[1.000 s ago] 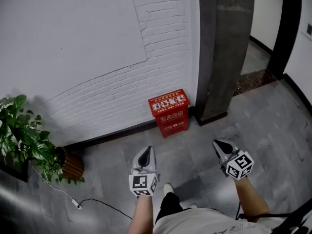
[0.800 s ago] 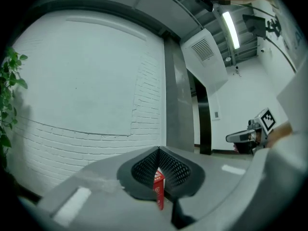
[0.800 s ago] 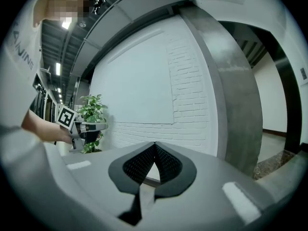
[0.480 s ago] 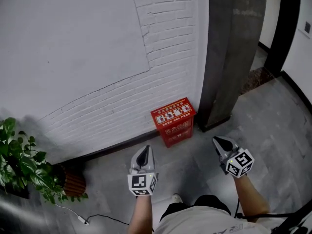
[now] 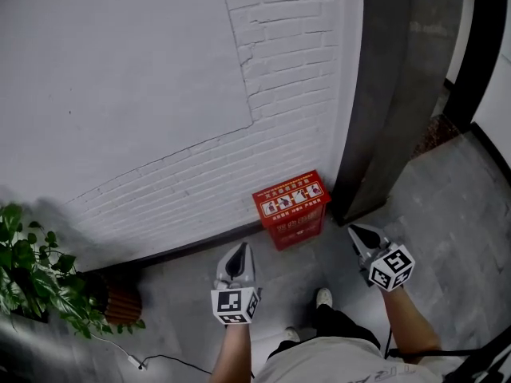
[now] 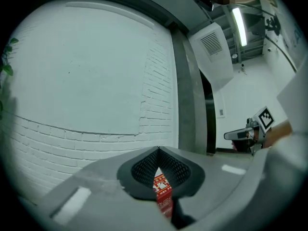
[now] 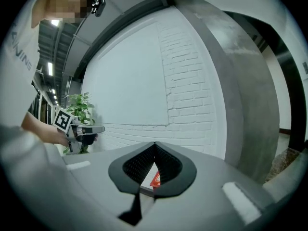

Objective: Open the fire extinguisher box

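A small red fire extinguisher box (image 5: 292, 208) stands on the grey floor against the white brick wall, beside a dark pillar; its lid with white pictures is down. My left gripper (image 5: 236, 256) hangs shut a short way in front of the box and to its left, holding nothing. My right gripper (image 5: 357, 234) is shut too, in front of the box and to its right. Through the left jaws a strip of the red box (image 6: 162, 192) shows; a red sliver of the box (image 7: 155, 178) peeks past the right jaws.
A dark grey pillar (image 5: 399, 94) rises right of the box. A potted plant (image 5: 40, 282) in a ribbed pot stands at the far left, with a white cable (image 5: 152, 359) on the floor near it. My feet (image 5: 322, 298) are just behind the grippers.
I have stepped closer to the wall; the red box now lies nearer, between the two grippers. Both grippers keep the same shut pose.
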`<state>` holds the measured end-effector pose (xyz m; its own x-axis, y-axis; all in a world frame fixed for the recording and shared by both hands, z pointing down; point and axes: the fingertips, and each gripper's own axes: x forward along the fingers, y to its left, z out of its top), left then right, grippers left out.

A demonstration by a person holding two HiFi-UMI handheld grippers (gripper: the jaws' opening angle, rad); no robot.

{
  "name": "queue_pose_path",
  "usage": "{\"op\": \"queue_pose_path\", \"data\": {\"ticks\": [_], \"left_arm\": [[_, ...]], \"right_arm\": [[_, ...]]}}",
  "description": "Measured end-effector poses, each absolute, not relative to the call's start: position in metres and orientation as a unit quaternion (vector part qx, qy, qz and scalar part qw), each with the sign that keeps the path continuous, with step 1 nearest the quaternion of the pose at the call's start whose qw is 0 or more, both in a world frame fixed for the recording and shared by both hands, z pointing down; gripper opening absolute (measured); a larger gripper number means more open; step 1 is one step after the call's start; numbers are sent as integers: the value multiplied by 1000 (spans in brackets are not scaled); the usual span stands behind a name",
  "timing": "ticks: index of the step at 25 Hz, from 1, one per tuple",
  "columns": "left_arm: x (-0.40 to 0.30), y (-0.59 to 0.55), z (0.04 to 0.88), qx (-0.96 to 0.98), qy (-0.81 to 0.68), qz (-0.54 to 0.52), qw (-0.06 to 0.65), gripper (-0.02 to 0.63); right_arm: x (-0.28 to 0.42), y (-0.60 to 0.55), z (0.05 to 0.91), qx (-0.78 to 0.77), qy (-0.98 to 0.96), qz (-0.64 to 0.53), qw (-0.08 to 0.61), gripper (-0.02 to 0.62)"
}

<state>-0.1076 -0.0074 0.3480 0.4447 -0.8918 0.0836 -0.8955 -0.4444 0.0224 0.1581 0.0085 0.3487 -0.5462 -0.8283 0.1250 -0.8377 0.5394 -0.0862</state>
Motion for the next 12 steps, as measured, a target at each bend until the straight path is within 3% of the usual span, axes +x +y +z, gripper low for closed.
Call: {"op": "queue_pose_path", "data": {"ticks": [12], "left_arm": [[-51,-105,365,821,-569,40,42,6]], "right_arm": [[216,-124,356,426,-901,73,48,3]]}}
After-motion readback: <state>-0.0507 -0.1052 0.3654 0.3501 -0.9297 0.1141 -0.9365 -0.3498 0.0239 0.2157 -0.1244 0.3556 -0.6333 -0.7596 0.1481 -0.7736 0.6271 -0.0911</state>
